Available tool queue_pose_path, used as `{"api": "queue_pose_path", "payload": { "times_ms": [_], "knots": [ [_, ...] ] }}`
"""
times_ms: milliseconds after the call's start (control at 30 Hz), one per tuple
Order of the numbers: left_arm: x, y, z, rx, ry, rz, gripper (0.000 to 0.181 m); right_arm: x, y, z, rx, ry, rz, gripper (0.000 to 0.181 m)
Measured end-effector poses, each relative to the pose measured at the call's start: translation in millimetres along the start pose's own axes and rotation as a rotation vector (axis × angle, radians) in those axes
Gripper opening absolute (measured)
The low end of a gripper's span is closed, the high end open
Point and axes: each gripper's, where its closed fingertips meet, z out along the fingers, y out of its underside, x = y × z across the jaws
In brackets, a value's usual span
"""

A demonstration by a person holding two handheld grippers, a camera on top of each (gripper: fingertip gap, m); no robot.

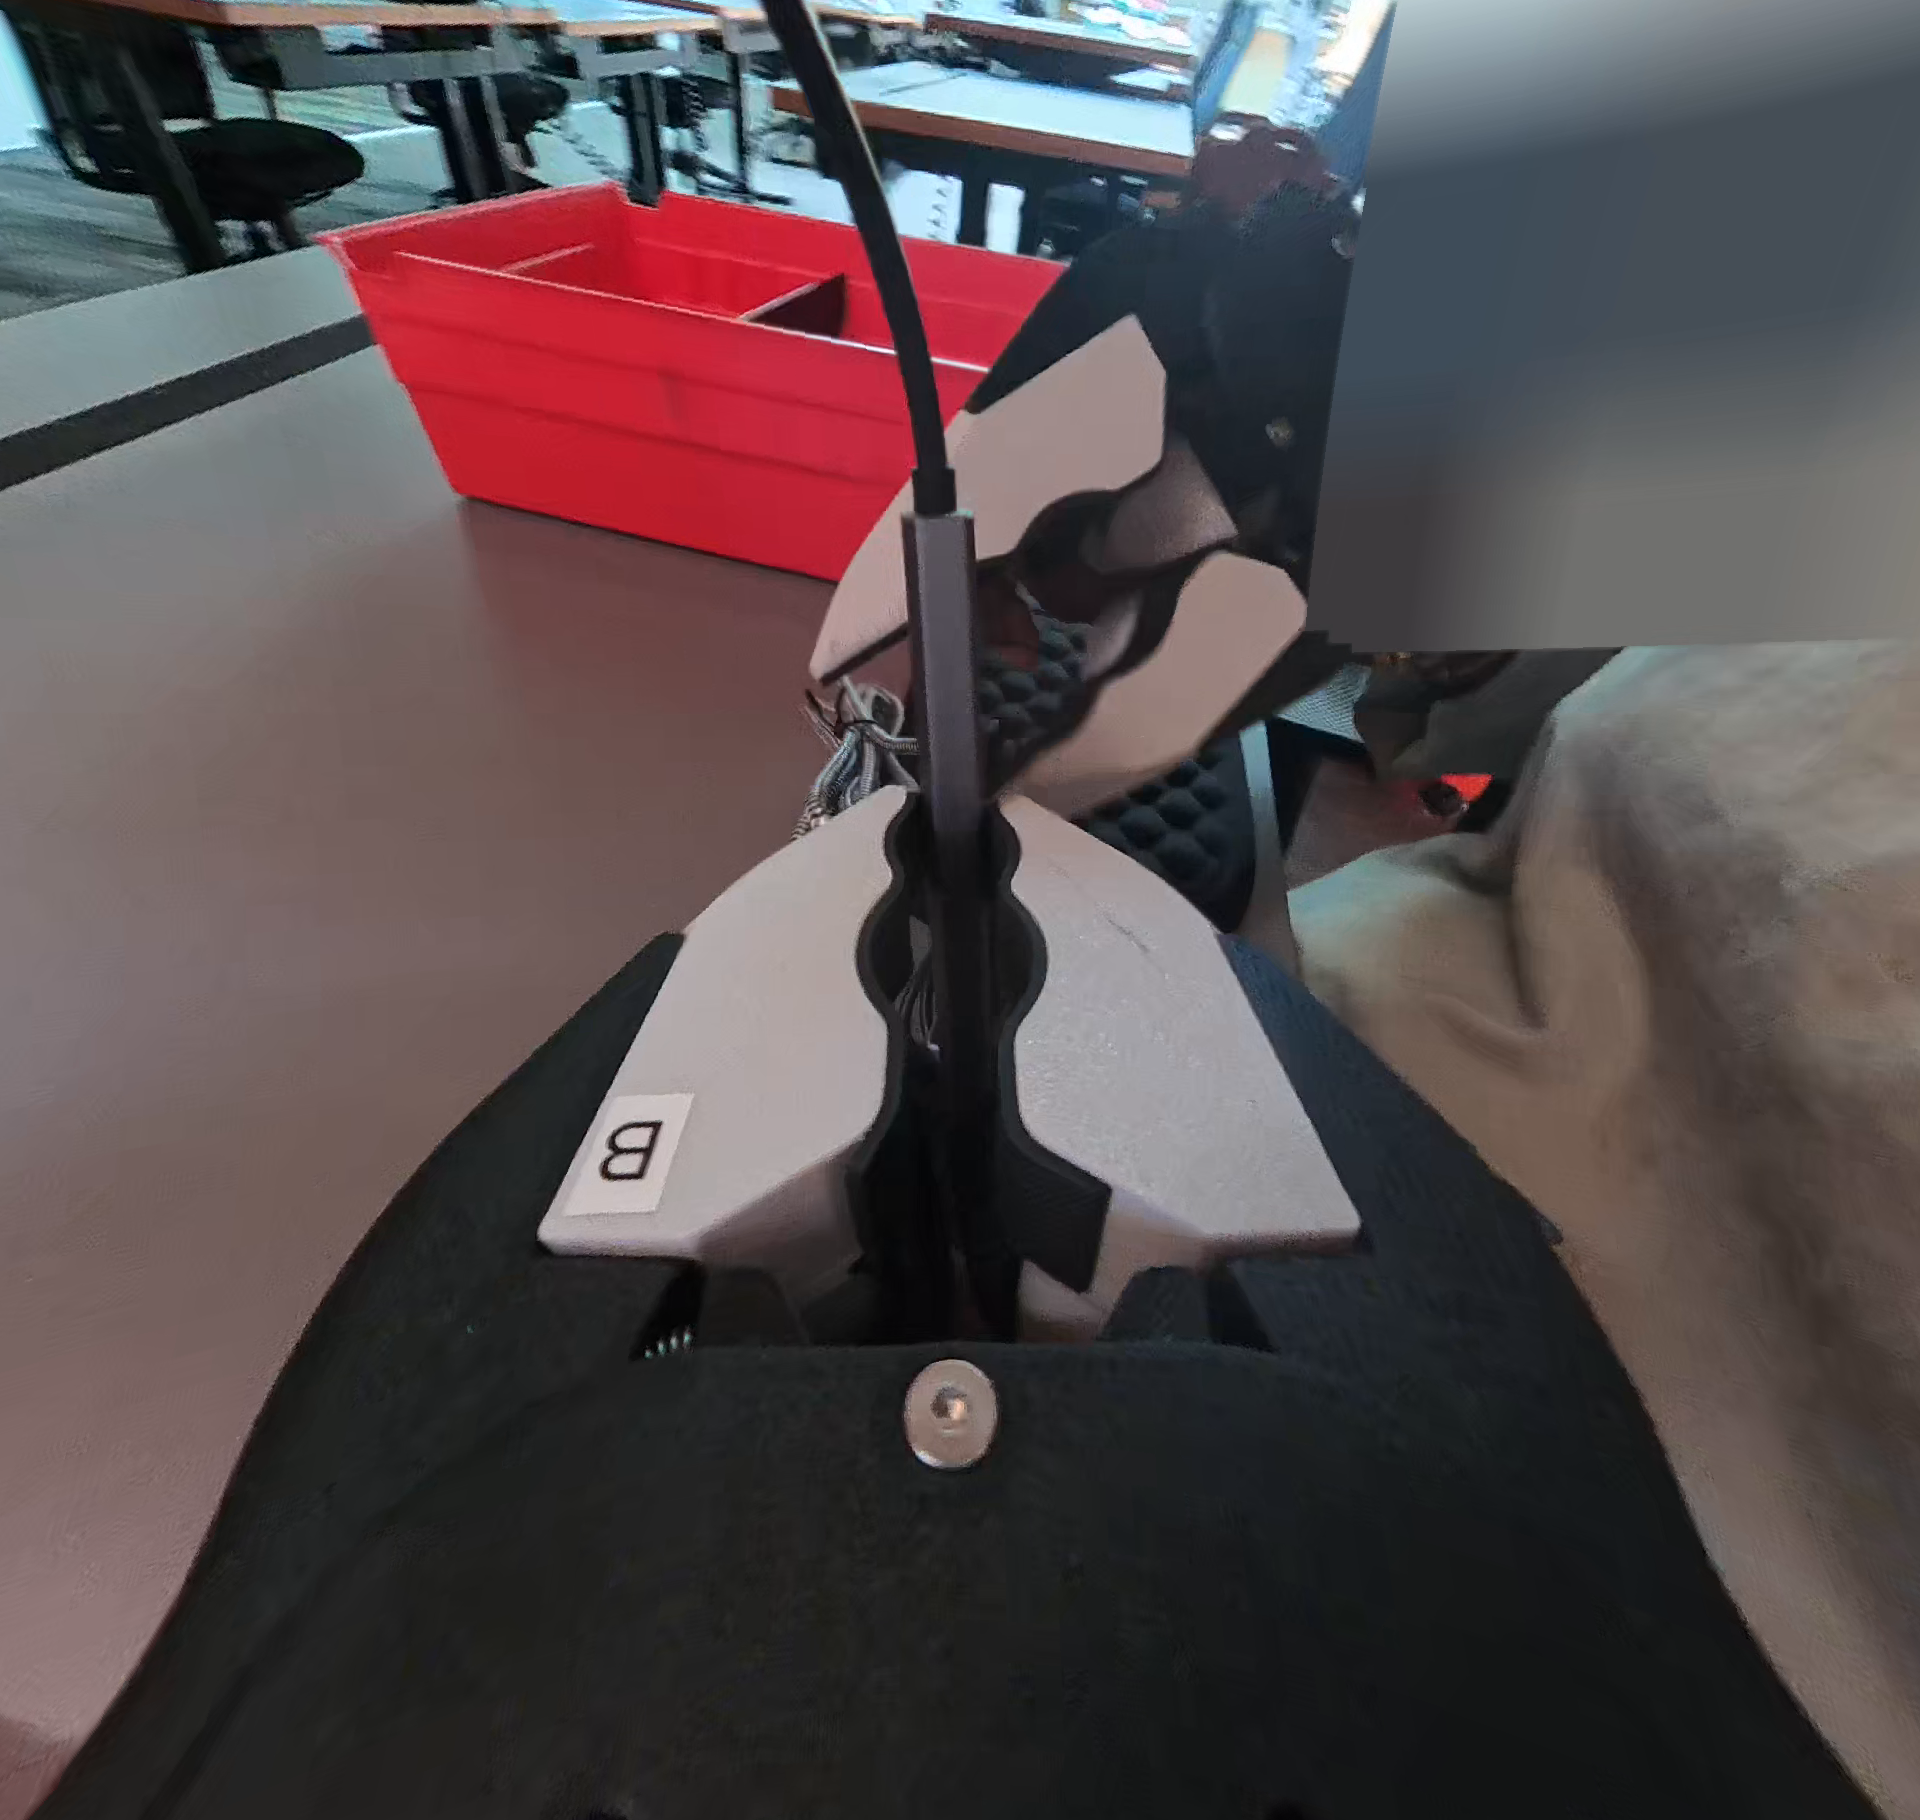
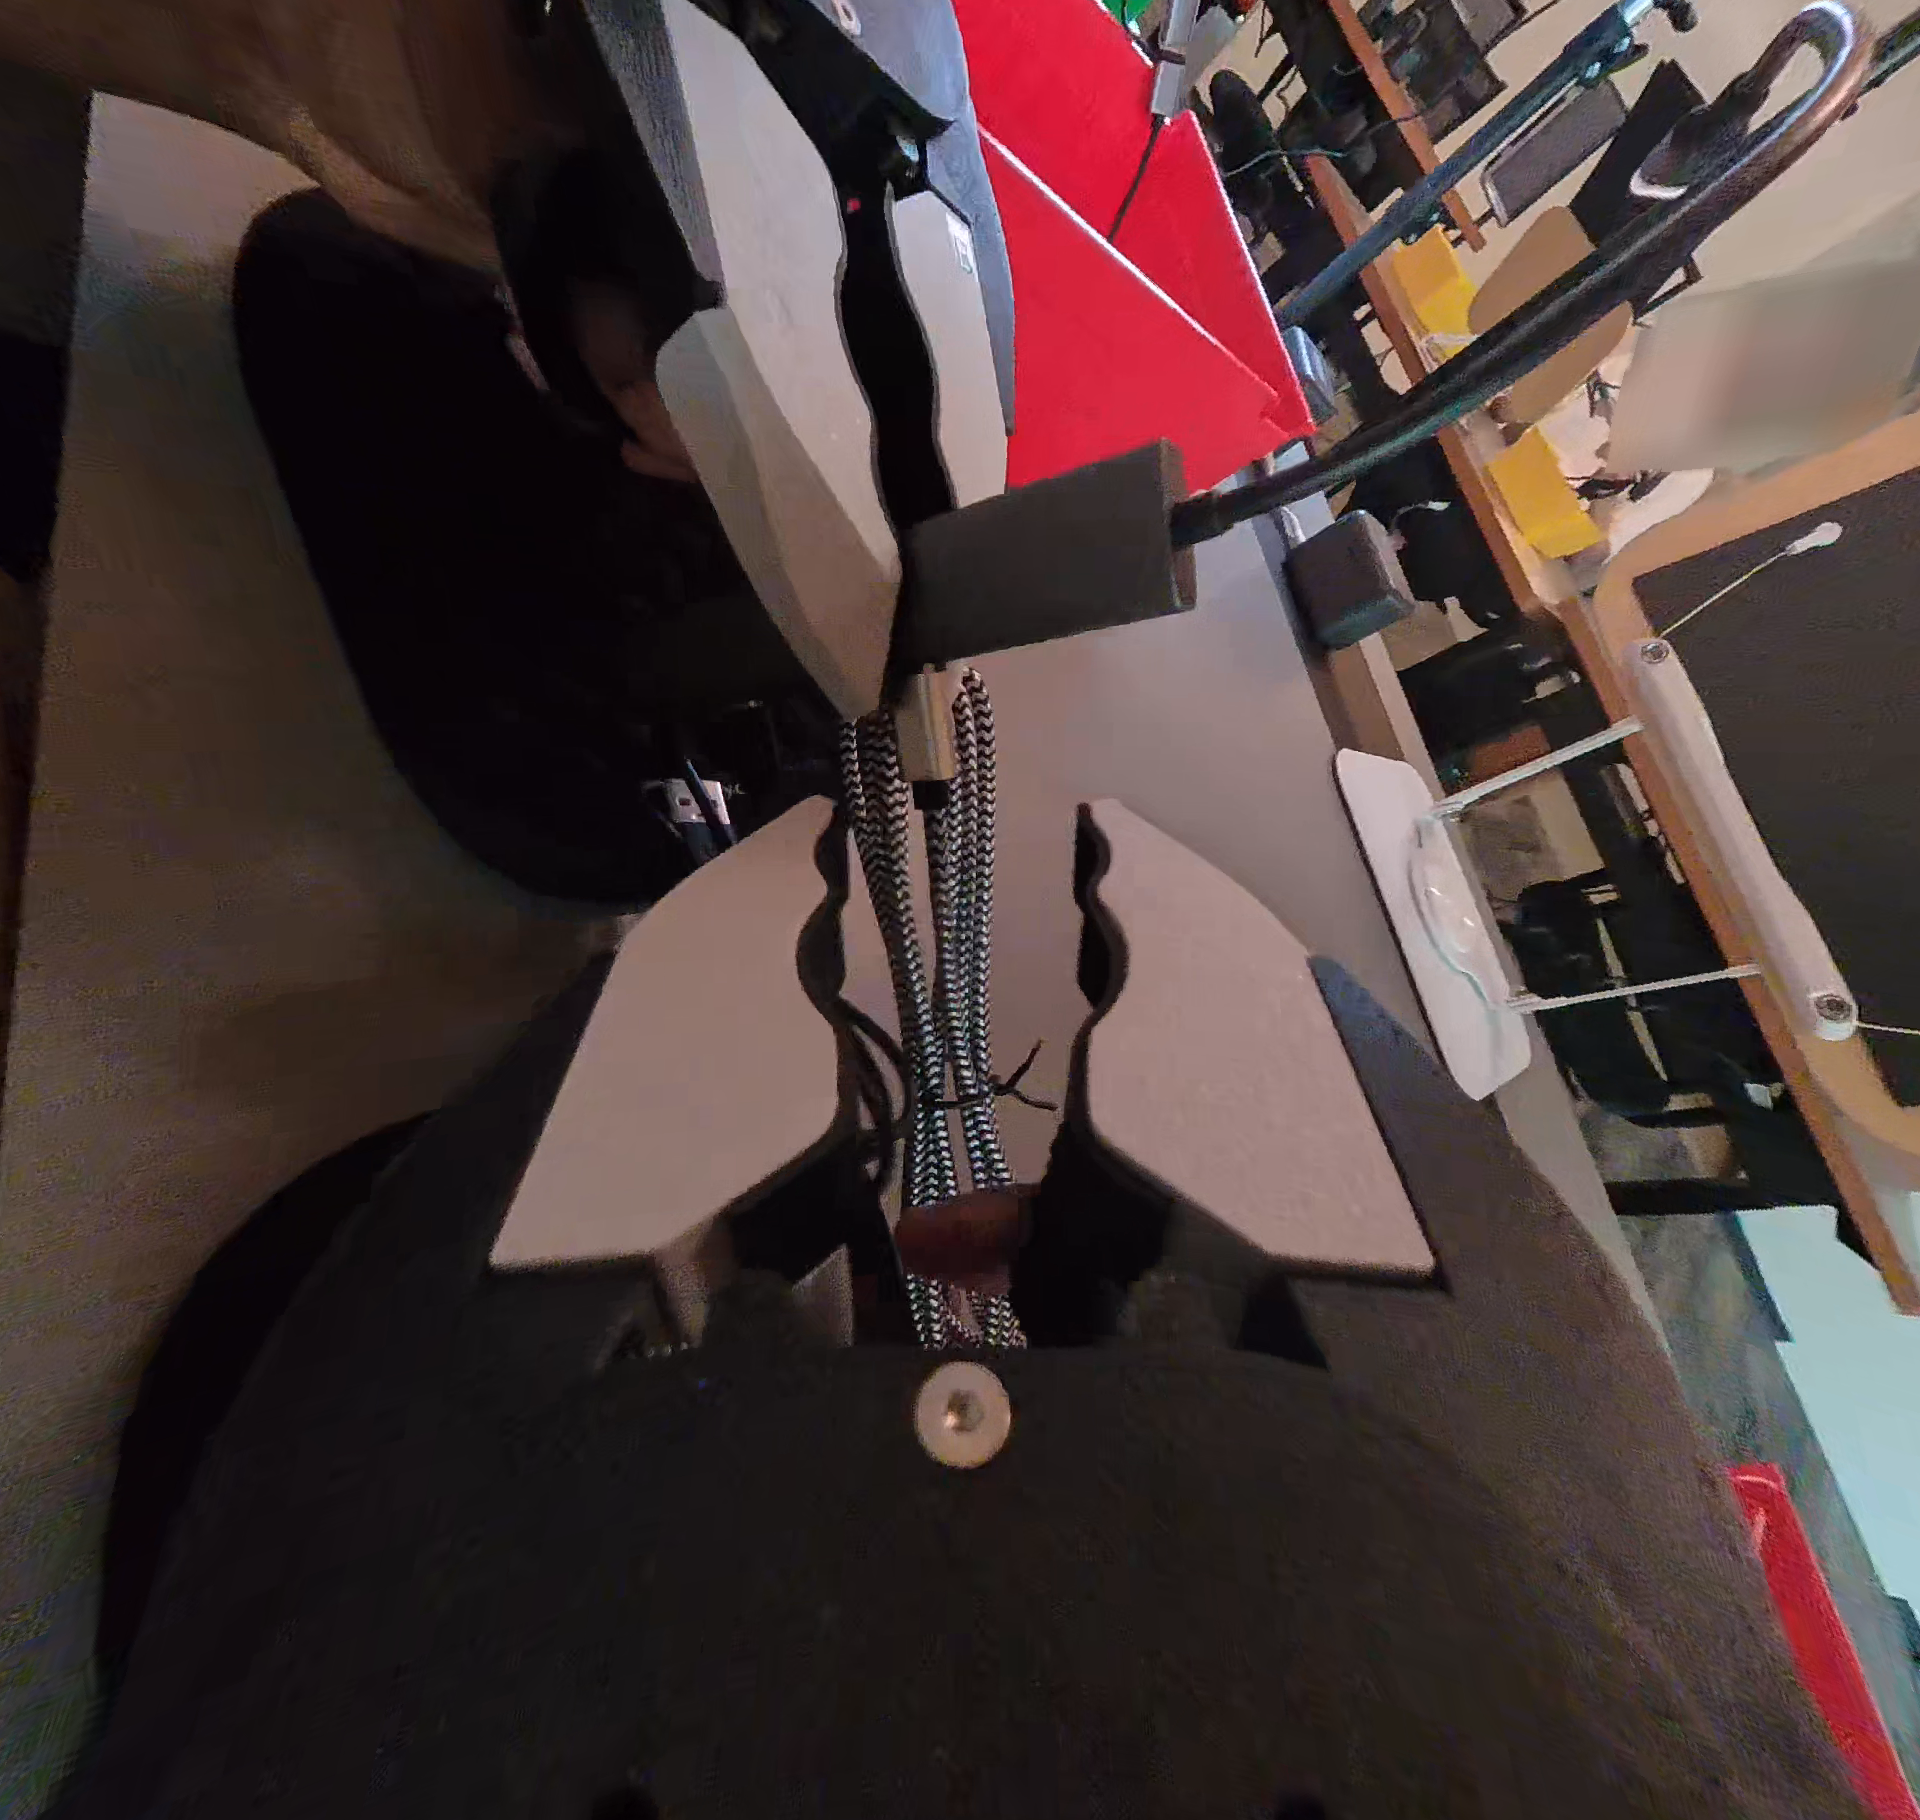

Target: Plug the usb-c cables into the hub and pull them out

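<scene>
Left wrist view shows the left tongs (image 1: pixel 951 835) clamped on the hub (image 1: pixel 940 669) — a slim dark grey bar standing upright between the two grey fingers, its own thick black lead (image 1: pixel 831 108) arching up out of the top. Behind it sits a red bin (image 1: pixel 644 399) with dividers on the brown surface (image 1: pixel 312 731), and the right tongs (image 1: pixel 935 721) lean in from the right, close against the hub. Only a small bit of braided cable (image 1: pixel 847 762) peeks out to the left of the hub here.

The right wrist view gives what that one hides: the right tongs (image 2: pixel 956 825) stand spread apart, gripping nothing, with two black-and-white braided cables (image 2: pixel 940 991) running side by side up through the gap. One silver plug (image 2: pixel 928 726) is seen at the hub's (image 2: pixel 1039 555) lower edge — whether it is seated I cannot tell. A thin tie (image 2: pixel 987 1095) and a brown band (image 2: pixel 961 1235) bundle the cables. The left tongs (image 2: pixel 894 648) grip the hub's end from the upper left, and a white stand (image 2: pixel 1439 929) rests at the surface's far edge
</scene>
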Motion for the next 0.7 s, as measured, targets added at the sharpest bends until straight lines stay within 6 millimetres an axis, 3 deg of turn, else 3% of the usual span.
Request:
{"api": "queue_pose_path", "payload": {
  "times_ms": [100,200,267,500,633,700],
  "knots": [
    [-3.3,-4.7,3.6,0.049,-0.041,-0.084,0.008,-6.8,-0.4,8.6,-0.025,0.015,-0.038,0.057],
    [-14.6,-7.3,0.6,0.076,-0.125,-0.137,0.008,-6.6,-5.7,16.0,-0.033,0.130,-0.209,0.037],
    [-10.5,-8.5,-0.7,0.081,-0.090,-0.166,0.008,-0.8,-1.2,20.1,-0.095,0.172,-0.253,0.029],
    [-7.9,-16.6,5.2,0.167,-0.110,-0.209,0.008,18.7,-8.6,28.7,-0.134,0.282,-0.218,0.016],
    [-9.9,-30.3,-1.1,0.309,-0.223,-0.137,0.007,30.1,22.7,39.4,-0.312,0.377,-0.195,0.005],
    [-16.8,-27.9,-7.5,0.311,-0.243,-0.165,0.007,29.6,30.8,41.5,-0.309,0.403,-0.213,0.005]
  ]
}}
